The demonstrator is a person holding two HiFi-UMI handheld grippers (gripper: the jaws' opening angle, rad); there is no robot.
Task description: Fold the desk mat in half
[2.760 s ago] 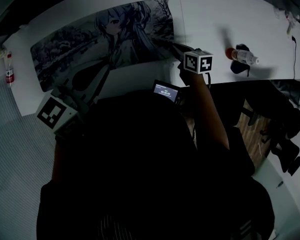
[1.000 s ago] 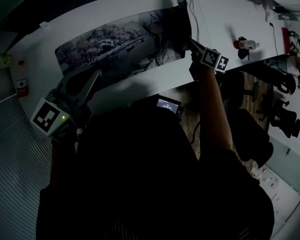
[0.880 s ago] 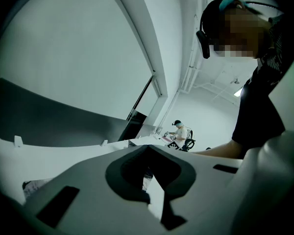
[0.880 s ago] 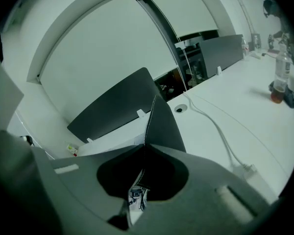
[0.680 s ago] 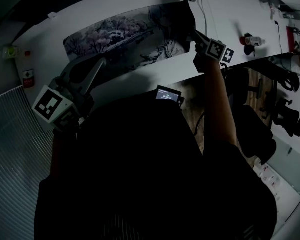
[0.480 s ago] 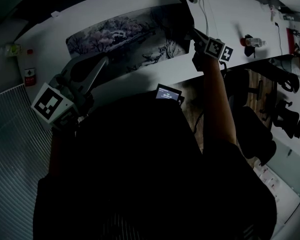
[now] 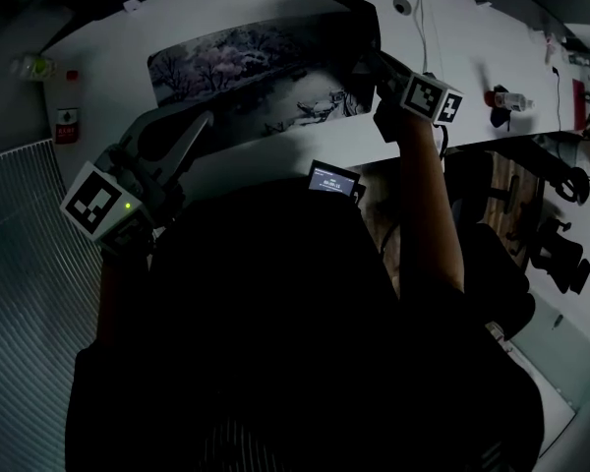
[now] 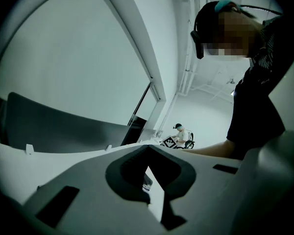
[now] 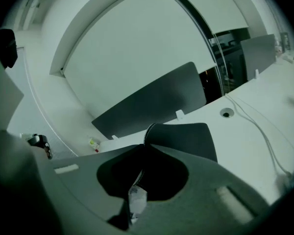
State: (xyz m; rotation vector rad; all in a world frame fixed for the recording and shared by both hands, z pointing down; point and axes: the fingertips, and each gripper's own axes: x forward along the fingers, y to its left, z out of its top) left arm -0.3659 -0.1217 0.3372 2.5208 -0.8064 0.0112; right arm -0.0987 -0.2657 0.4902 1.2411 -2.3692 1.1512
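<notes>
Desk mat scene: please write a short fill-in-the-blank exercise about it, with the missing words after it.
In the head view, the right gripper holds up the mat's ___ end.
The mat lies on a ___ desk.
The red-labelled bottle stands to the ___ of the mat in that view.
Missing words: right; white; left.

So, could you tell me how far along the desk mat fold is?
Done: the right hand-held gripper is clamped on the right end of the long printed desk mat. In hand: that end is raised off the white desk, dark underside showing. Remaining: carrying it over to the flat left end; the left hand-held gripper holds nothing.
</notes>
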